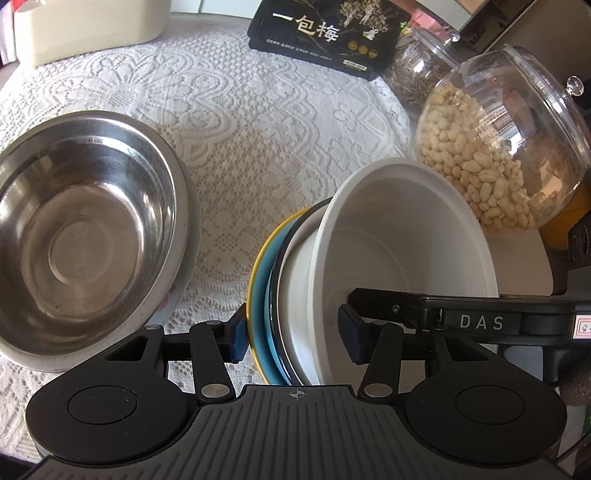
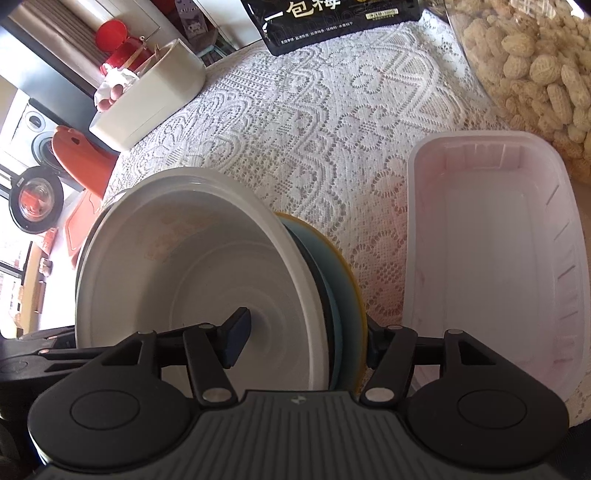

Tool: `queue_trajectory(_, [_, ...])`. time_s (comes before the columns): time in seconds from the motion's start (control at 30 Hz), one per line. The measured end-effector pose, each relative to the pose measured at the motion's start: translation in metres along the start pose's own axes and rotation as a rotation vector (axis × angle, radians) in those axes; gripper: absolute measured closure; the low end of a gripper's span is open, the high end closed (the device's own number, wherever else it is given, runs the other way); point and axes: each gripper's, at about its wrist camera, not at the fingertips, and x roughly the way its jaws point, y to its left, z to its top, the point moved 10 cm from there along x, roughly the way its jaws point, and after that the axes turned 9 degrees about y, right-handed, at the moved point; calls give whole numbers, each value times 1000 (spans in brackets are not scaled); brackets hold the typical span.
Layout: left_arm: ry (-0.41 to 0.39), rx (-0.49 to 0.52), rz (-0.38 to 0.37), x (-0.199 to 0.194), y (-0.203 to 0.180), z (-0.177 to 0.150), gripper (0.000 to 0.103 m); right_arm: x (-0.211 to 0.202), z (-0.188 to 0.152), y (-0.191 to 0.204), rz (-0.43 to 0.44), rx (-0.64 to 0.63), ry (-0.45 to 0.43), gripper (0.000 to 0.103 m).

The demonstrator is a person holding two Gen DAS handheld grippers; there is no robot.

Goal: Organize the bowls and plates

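A nested stack stands tilted on edge: a white bowl [image 1: 399, 236] inside a dark-rimmed dish, a blue dish [image 1: 263, 295] and a yellow plate [image 1: 254, 280]. My left gripper [image 1: 295, 336] straddles its lower edge, one pad on the yellow rim and the other inside the bowl against its wall. My right gripper [image 2: 306, 339] straddles the same stack from the other side. One pad sits deep in the white bowl [image 2: 177, 266], and the other is hidden behind the yellow plate [image 2: 355, 284]. One of its fingers [image 1: 388, 301] shows in the left wrist view.
A steel bowl [image 1: 85, 221] sits left of the stack on the lace tablecloth [image 1: 258, 122]. A clear plastic tub [image 2: 495, 251] lies to the right. Behind are a peanut jar [image 1: 498, 147], a seed jar [image 1: 413, 74], a black packet [image 1: 328, 33] and a cream box [image 2: 147, 96].
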Motion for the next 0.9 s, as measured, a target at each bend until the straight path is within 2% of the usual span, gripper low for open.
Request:
queue_trajectory(0.33, [3, -19, -36, -2, 3, -4, 50, 2, -3, 5, -21, -10, 11, 40])
queue_trajectory(0.63, [22, -53, -58, -3, 11, -8, 50, -1, 0, 14, -20, -43, -13, 39])
queue_trajectory(0.8, [11, -3, -19, -2, 4, -6, 50, 3, -1, 8, -3, -60, -1, 40])
queue_trajectory(0.9, [14, -12, -19, 1, 4, -5, 50, 3, -4, 7, 17, -63, -4, 40])
